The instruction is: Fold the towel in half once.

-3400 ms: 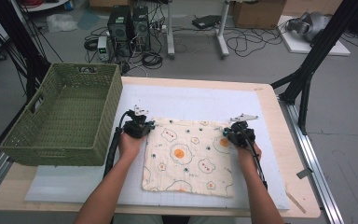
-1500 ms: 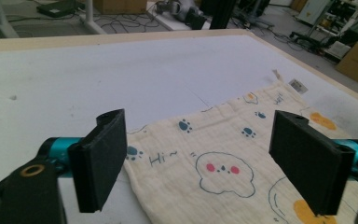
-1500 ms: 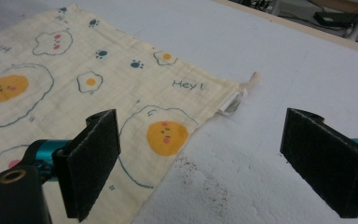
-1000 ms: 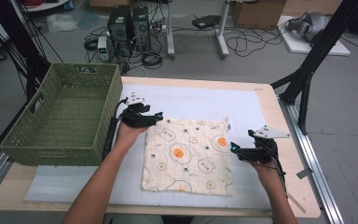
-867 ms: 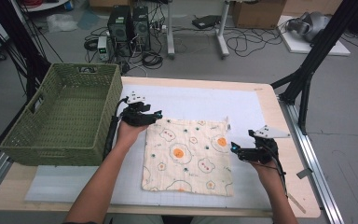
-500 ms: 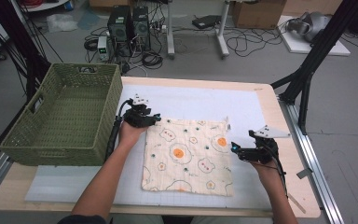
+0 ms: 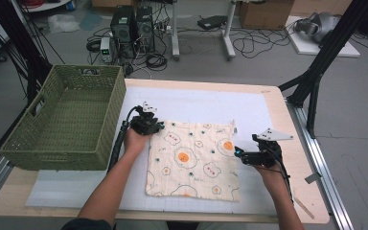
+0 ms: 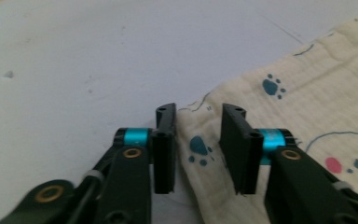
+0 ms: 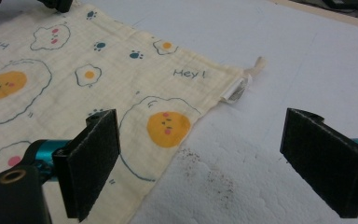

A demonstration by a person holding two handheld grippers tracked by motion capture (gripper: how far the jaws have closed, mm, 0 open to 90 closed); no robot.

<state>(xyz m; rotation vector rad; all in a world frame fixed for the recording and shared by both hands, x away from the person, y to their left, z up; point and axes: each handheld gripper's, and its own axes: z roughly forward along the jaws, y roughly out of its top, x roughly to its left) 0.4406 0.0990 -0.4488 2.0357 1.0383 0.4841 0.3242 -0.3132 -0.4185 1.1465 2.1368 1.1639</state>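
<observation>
A cream cloth (image 7: 191,160) printed with fried eggs and paw prints lies flat on the white mat. My left gripper (image 7: 153,126) is down at the cloth's far left corner. In the left gripper view its jaws (image 8: 198,109) have just been closing; the cloth (image 8: 307,93) corner lies between them, and a gap still shows on both sides. My right gripper (image 7: 238,153) sits low at the cloth's right edge. In the right gripper view its jaws (image 9: 203,114) stand wide open, one over the cloth (image 9: 74,70), one over bare mat.
A green woven basket (image 7: 76,153) stands on the table's left side, close to my left forearm. The white mat (image 7: 196,103) covers most of the wooden table (image 7: 297,143). A small white tag (image 9: 235,88) sticks out of the cloth's far right corner.
My left gripper has dropped a little onto the cloth's far left corner and its jaws have narrowed. The right gripper, earlier on the cloth's far edge, moved to the right edge and has stayed.
</observation>
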